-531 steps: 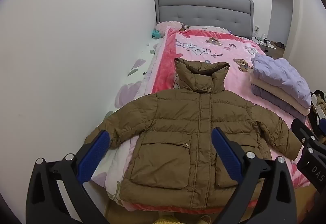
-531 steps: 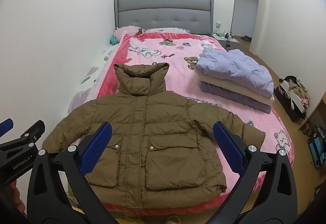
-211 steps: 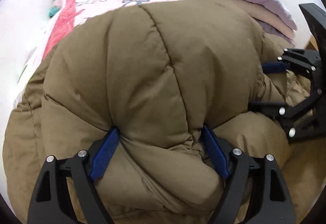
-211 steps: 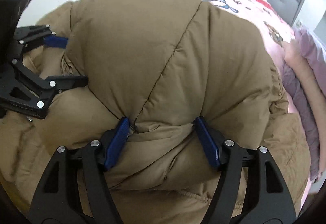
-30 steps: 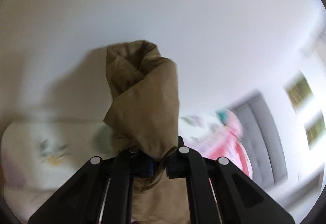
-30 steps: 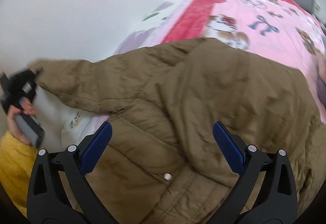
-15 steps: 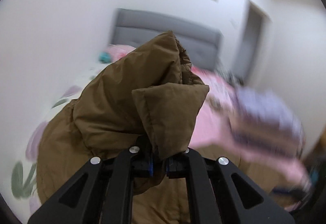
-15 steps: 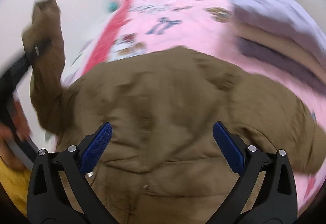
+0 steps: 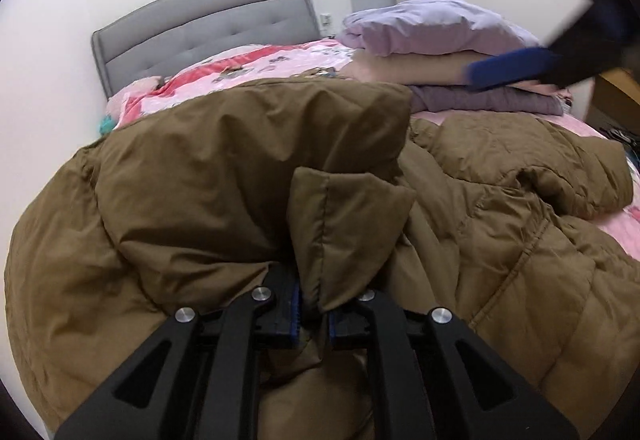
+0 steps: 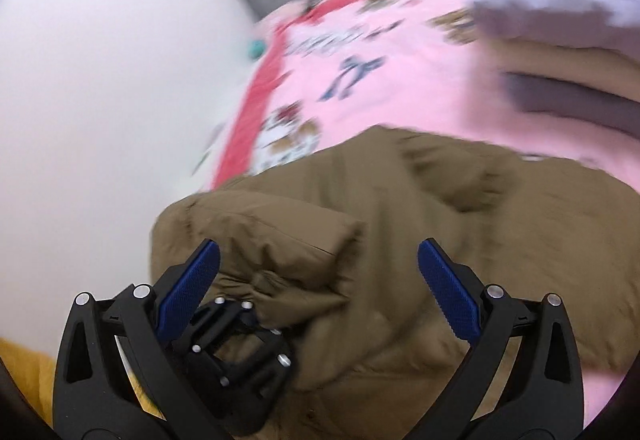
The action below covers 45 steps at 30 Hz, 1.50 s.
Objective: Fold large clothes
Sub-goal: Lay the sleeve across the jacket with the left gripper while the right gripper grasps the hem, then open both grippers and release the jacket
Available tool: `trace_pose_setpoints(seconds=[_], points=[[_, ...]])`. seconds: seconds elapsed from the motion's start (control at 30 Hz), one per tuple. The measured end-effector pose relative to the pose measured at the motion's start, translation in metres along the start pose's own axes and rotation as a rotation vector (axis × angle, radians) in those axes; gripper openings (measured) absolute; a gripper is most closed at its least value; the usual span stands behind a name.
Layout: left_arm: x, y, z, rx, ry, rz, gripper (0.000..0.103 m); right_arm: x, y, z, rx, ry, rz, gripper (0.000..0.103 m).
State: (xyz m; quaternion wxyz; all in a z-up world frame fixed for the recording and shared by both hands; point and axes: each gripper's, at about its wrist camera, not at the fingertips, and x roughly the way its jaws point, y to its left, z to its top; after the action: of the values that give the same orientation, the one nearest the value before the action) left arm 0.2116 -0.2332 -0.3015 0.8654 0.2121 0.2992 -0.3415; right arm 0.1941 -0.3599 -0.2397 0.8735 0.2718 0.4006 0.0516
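A brown puffer jacket lies spread on the bed, its left sleeve folded over the body. My left gripper pinches the cuff of that sleeve; its jaws are opening slightly with the cuff still between the pads. In the right wrist view my right gripper hovers wide above the folded sleeve and the left gripper. Its jaws are closing a little and touch no cloth. One of its blue pads shows at the upper right of the left wrist view.
A stack of folded clothes, lilac on top, sits on the pink blanket at the right. A grey headboard stands behind and a white wall runs along the left. A yellow sleeve shows at lower left.
The left gripper swung the sleeve from out at the left, in and down over the jacket body. The right gripper moved left to above the folded sleeve.
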Motion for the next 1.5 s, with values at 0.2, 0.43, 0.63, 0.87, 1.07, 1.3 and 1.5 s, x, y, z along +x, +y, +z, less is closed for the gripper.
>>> trace_pose_setpoints(seconds=[0.2,0.43,0.63,0.87,1.07,1.3,1.5], points=[[-0.017,0.009,-0.024,0.024,0.0,0.024,0.017,0.027,0.011,0.003,-0.033,0.108,0.123,0.059],[-0.026,-0.013,-0.03,0.152,-0.042,0.065,0.017,0.041,0.005,0.028,0.048,0.152,0.207,0.01],[-0.027,-0.039,-0.014,0.261,-0.087,0.077,0.016,0.045,0.036,0.07,-0.185,0.255,0.094,0.009],[0.01,-0.047,-0.007,0.225,0.045,0.043,0.017,0.089,0.003,0.07,-0.226,0.344,-0.105,0.009],[-0.027,-0.033,-0.019,0.272,0.027,0.009,0.039,0.088,-0.019,0.054,-0.125,0.304,-0.096,0.009],[-0.076,0.094,-0.026,-0.017,0.092,0.084,0.056,0.044,0.013,0.063,-0.227,0.231,-0.136,0.009],[-0.045,0.227,-0.032,-0.318,0.257,0.16,0.057,0.063,0.024,0.065,-0.243,0.297,-0.125,0.009]])
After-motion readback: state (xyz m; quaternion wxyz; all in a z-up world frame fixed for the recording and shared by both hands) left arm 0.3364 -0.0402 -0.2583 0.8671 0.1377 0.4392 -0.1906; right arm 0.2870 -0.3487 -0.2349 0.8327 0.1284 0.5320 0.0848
